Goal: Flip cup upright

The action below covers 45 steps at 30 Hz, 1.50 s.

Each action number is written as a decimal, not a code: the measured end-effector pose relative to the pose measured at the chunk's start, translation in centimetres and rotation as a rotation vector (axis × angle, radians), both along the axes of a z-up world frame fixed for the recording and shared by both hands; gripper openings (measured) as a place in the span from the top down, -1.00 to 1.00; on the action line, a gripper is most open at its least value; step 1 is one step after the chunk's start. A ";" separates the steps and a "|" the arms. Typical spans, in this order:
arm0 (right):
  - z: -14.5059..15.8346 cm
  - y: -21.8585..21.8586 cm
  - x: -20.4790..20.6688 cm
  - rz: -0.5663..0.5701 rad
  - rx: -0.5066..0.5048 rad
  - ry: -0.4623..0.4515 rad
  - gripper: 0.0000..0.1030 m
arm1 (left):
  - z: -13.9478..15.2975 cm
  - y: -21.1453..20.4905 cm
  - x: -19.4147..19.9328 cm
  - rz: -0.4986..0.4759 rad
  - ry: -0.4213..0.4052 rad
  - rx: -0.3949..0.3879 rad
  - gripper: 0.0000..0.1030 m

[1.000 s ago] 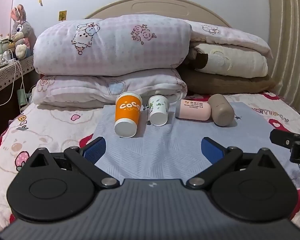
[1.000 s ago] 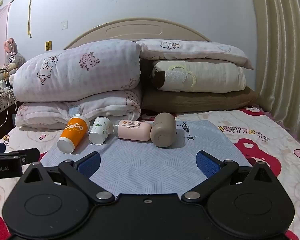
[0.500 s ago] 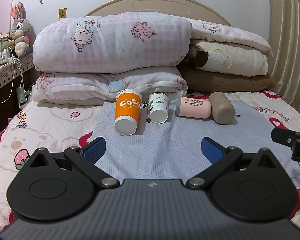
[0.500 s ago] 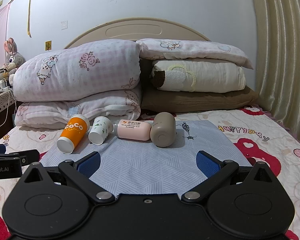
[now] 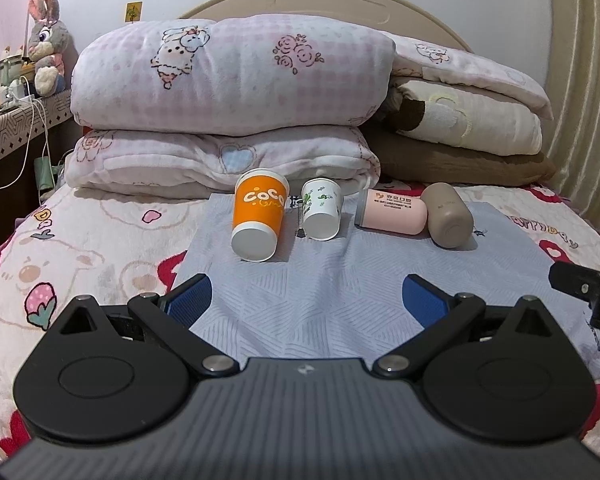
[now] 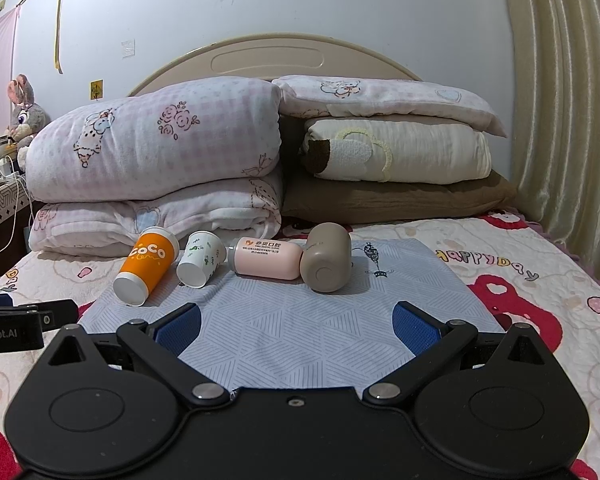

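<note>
1. Lying on their sides along the far edge of the pale blue patterned mat (image 5: 320, 292): orange paper cup (image 5: 259, 216), small white printed paper cup (image 5: 322, 214), pink cylindrical bottle (image 5: 394, 214), taupe tumbler (image 5: 448, 216).
2. Left claw (image 5: 306, 300) and right claw (image 6: 296, 322) hover near, spread wide, empty.
3. Approach stage, likely; next move calls for closing on one cup's wall.

A bed (image 6: 500, 292) with a curved beige headboard (image 6: 268, 56) is standing against a pale wall (image 6: 300, 0). Folded quilts (image 5: 228, 76) and pillows (image 6: 396, 152) are lying stacked at its head. A ribbed curtain (image 6: 568, 100) is hanging right; a plush rabbit (image 5: 46, 40) is sitting on a side table (image 5: 16, 124) left.
</note>
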State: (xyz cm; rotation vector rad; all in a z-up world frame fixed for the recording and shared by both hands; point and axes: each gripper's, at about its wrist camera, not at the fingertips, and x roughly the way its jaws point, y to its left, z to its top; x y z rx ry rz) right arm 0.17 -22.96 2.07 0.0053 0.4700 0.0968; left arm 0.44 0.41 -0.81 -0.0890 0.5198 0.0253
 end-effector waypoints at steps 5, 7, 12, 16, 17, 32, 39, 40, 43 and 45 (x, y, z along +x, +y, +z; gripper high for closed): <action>0.1 0.2 0.0 0.001 -0.001 0.001 -1.00 | 0.0 0.1 0.2 -0.004 0.009 -0.001 -1.00; -0.1 0.1 0.1 0.002 -0.003 0.004 -1.00 | 0.0 0.1 0.2 -0.005 0.011 -0.003 -1.00; -0.1 0.3 -0.1 0.004 -0.007 0.003 -1.00 | -0.1 0.0 0.2 -0.008 0.019 -0.005 -1.00; -0.2 0.3 0.1 0.004 -0.007 0.003 -1.00 | -0.2 -0.1 0.2 -0.009 0.021 -0.004 -1.00; -0.2 0.2 0.1 0.005 -0.007 0.003 -1.00 | -0.2 -0.1 0.2 -0.009 0.021 -0.004 -1.00; -0.1 0.5 -0.3 0.030 -0.011 0.012 -1.00 | 0.2 -0.6 0.2 -0.047 0.070 0.009 -1.00; 2.3 1.1 0.2 0.271 -0.141 -0.022 -1.00 | 3.1 -1.0 1.8 -0.131 0.089 -0.009 -1.00; 2.7 1.4 0.6 0.317 -0.189 -0.030 -1.00 | 3.5 -1.0 2.2 -0.132 0.082 -0.020 -1.00; 3.7 2.6 1.8 0.452 -0.355 -0.081 -1.00 | 4.5 -1.2 4.3 -0.122 0.087 -0.048 -1.00; 4.3 3.0 3.3 0.499 -0.399 -0.100 -1.00 | 4.7 -1.1 6.5 -0.114 0.127 -0.109 -1.00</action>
